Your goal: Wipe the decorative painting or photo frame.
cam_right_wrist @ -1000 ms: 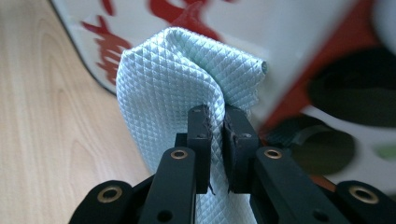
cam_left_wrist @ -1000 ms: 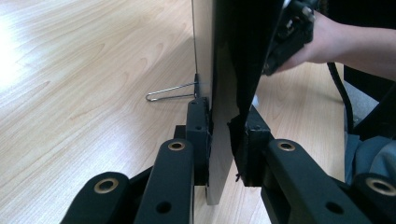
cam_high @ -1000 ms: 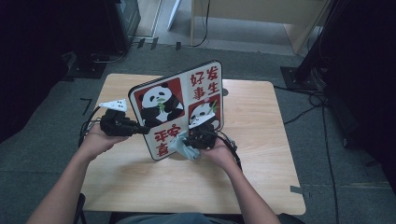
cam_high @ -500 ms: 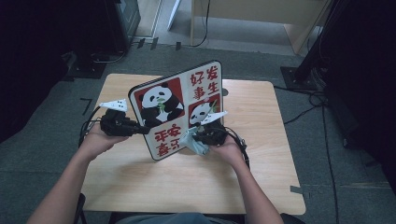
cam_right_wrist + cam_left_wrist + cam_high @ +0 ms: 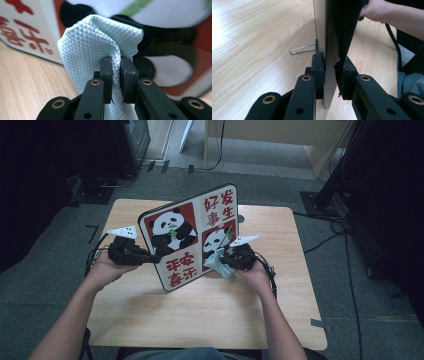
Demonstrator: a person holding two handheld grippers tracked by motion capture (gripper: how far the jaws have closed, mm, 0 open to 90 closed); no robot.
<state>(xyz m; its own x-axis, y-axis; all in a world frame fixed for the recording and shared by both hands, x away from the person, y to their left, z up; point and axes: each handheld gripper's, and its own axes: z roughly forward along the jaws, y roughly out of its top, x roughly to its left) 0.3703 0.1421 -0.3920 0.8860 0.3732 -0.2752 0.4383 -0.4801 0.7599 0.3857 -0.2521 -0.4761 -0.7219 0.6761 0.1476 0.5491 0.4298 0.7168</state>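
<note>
My left gripper (image 5: 131, 254) and right gripper (image 5: 239, 258) are matte black, each topped with a pale grey three-cornered plate and trailing a black cable. Their linked arms carry brass-ringed pivot holes and small dark screws, ending in squared black pads (image 5: 106, 65). My forearms are bare, no sleeves.

Left gripper (image 5: 134, 256) clamps panda board (image 5: 192, 236) edge; right gripper (image 5: 231, 261) presses cloth (image 5: 216, 264) against board face.

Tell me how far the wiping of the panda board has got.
Set up: left gripper clamps the panda board by its edge, tilted above the table. In hand: right gripper, shut on the pale cloth, presses it against the board's face. What remains can't be judged.
</note>
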